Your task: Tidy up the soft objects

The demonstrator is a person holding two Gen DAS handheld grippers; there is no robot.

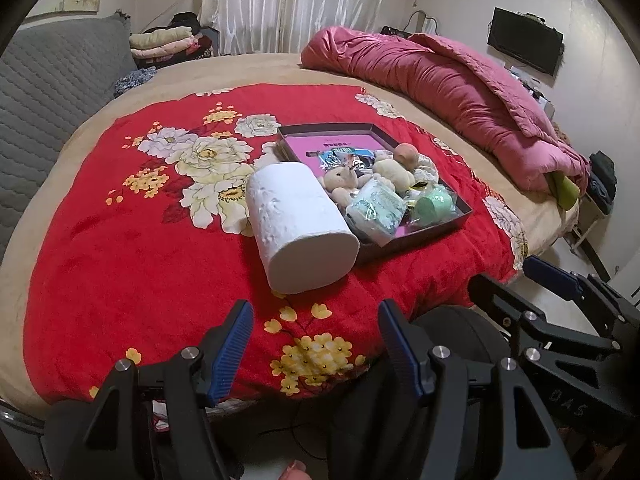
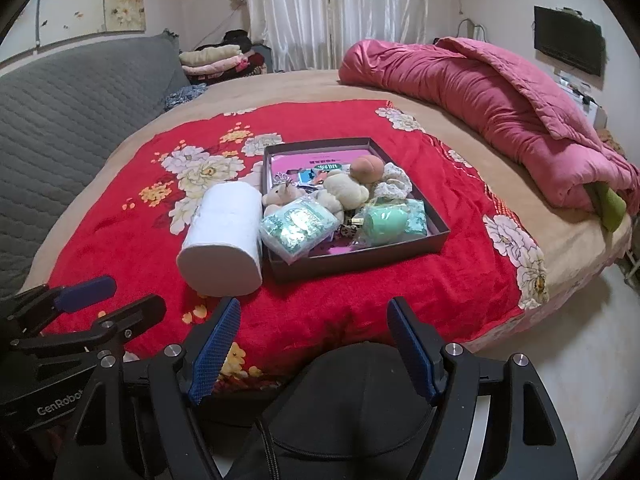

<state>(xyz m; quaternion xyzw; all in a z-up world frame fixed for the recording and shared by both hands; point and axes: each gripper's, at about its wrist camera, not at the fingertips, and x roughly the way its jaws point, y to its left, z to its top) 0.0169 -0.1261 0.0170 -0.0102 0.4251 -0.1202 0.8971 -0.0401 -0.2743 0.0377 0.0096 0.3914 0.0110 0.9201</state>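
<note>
On a bed (image 1: 80,184) spread with a red floral blanket, a white paper roll (image 1: 300,228) is seen lying beside the box (image 1: 416,242), its long axis pointing toward the wide-open, empty left tongs (image 1: 316,344), nearer than the equally open, empty right tongs (image 2: 316,344).

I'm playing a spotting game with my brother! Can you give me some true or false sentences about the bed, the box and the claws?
1. The white paper roll lies inside the dark box. False: it lies on the red flowered blanket, beside the box.
2. A small teddy bear is in the box. True.
3. The left claw holds the paper roll. False: it is open and empty.
4. The right claw is open. True.
5. A pink quilt is bunched up on the far side of the bed. True.
</note>
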